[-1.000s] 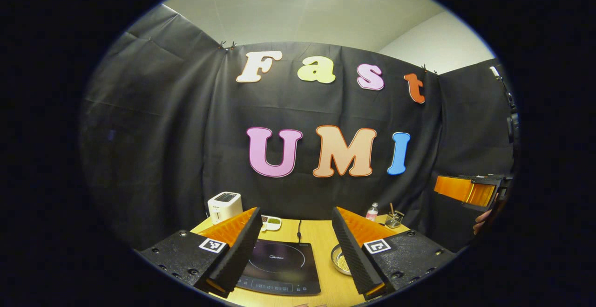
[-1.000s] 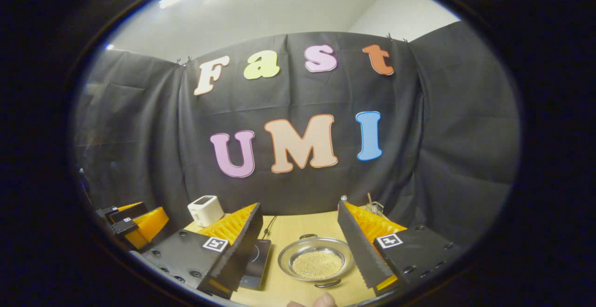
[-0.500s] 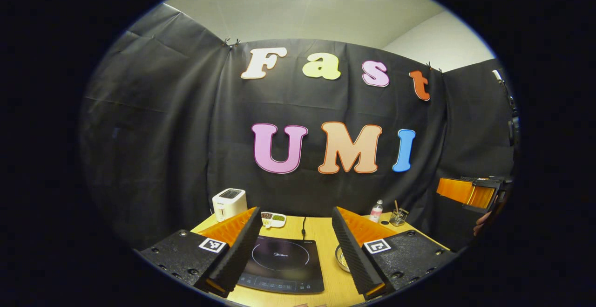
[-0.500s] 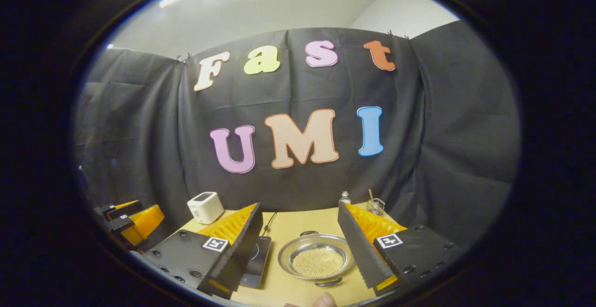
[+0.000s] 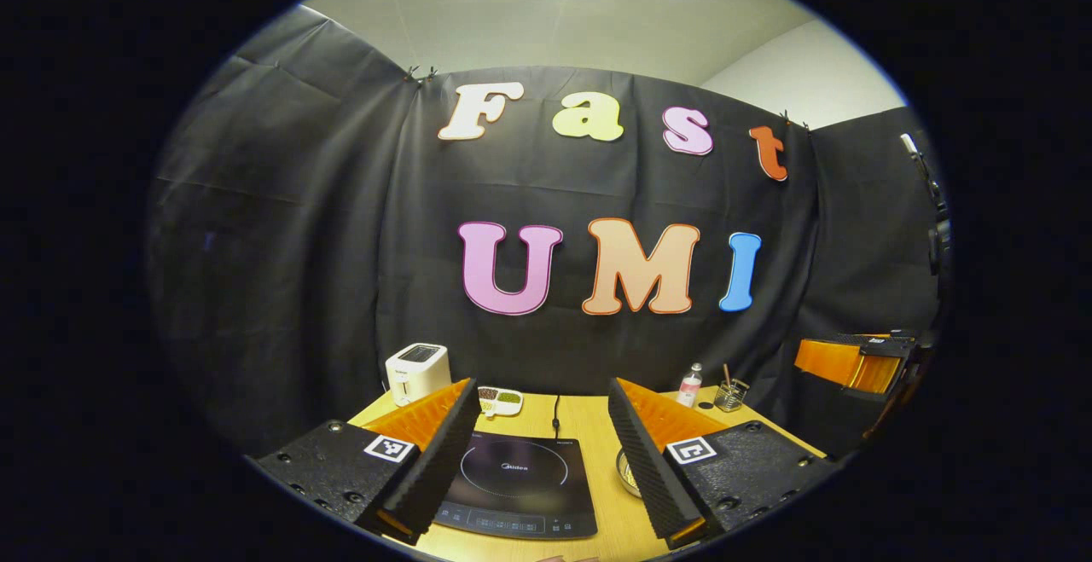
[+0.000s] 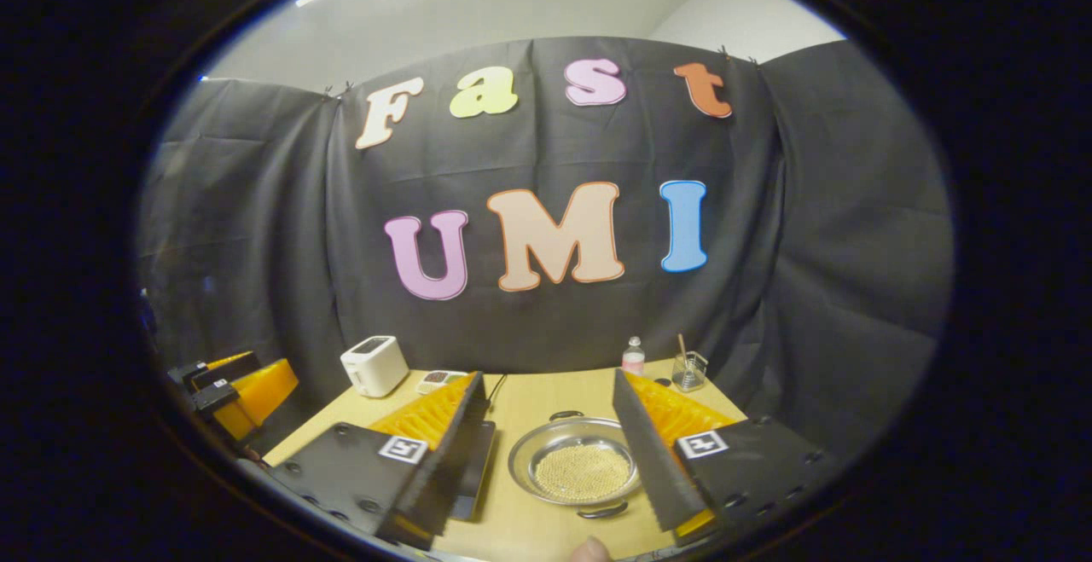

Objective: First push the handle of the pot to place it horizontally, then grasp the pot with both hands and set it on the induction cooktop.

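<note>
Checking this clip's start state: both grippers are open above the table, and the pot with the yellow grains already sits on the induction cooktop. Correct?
Not quite. The right gripper view shows the pot on the bare table, to the right of the induction cooktop, not on it. The rest holds: left gripper and right gripper are open above the table.

Table (image 6: 529,408) with pot (image 6: 576,470), cooktop (image 5: 519,485).

Pot (image 6: 576,461) sits mid-table (image 6: 533,396), induction cooktop (image 5: 518,474) just left of it. Toaster (image 6: 374,365) at back-left corner, small dish (image 5: 497,400) beside it. Bottle (image 6: 632,356) and glass (image 6: 689,370) near back-right corner. Cord (image 5: 555,414) runs behind cooktop toward back edge.
</note>
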A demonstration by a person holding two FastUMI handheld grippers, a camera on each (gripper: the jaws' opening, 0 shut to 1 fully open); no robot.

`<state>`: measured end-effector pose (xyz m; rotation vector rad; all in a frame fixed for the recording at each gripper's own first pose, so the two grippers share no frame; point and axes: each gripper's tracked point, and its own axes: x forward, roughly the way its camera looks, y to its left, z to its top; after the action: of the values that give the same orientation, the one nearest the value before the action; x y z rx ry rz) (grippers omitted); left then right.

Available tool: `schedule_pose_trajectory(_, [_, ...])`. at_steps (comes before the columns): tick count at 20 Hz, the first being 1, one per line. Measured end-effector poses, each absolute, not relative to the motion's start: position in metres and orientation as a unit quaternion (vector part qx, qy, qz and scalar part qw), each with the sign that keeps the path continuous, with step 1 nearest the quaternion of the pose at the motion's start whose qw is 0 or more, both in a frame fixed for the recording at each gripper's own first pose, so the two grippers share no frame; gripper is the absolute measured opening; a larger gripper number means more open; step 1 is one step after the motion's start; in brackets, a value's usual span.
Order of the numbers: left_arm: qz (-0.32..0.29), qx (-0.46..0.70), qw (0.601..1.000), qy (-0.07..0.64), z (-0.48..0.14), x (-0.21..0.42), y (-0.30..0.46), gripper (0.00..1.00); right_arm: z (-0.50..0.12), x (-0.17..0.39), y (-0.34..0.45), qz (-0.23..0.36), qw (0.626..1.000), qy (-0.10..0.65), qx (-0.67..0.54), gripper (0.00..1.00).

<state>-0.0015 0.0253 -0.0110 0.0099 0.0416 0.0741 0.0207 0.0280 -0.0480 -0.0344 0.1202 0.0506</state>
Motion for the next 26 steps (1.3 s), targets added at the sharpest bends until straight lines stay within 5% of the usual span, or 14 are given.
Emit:
schedule_pose_trajectory(1, [0.038, 0.006, 0.999, 0.022, -0.011, 0.001, 0.027, 0.92, -0.054, 0.022, 0.03, 0.027, 0.997, 0.068, -0.019, 0.72])
schedule_pose_trajectory(4, [0.044, 0.009, 0.999, 0.023, -0.012, 0.005, 0.036, 0.92, -0.067, 0.031, 0.03, 0.027, 0.996, 0.081, -0.018, 0.7])
schedule_pose_trajectory(6, [0.045, 0.006, 0.999, 0.023, -0.014, 0.006, 0.039, 0.92, -0.077, 0.033, 0.03, 0.02, 0.995, 0.094, -0.02, 0.38])
schedule_pose_trajectory(8, [0.047, 0.005, 0.999, 0.026, -0.016, 0.009, 0.042, 0.92, -0.085, 0.037, 0.028, 0.012, 0.993, 0.112, -0.033, 0.32])
schedule_pose_trajectory(10, [0.048, 0.004, 0.998, 0.033, -0.02, 0.009, 0.045, 0.92, -0.101, 0.041, 0.029, 0.018, 0.991, 0.126, -0.035, 0.07])
schedule_pose_trajectory(12, [0.053, -0.001, 0.998, 0.036, -0.024, 0.01, 0.047, 0.96, -0.109, 0.044, 0.028, 0.018, 0.99, 0.137, -0.039, 0.19])
schedule_pose_trajectory(17, [0.072, -0.006, 0.996, 0.045, -0.028, 0.018, 0.051, 0.92, -0.157, 0.061, 0.019, 0.027, 0.978, 0.207, 0.002, 0.0])
schedule_pose_trajectory(20, [0.093, -0.002, 0.994, 0.054, -0.034, 0.024, 0.05, 0.97, -0.211, 0.06, 0.012, 0.042, 0.954, 0.297, 0.024, 0.0])
schedule_pose_trajectory(26, [0.146, 0.0, 0.986, 0.077, -0.044, 0.031, 0.039, 0.91, -0.279, 0.061, 0.008, 0.115, 0.916, 0.384, 0.012, 0.03])
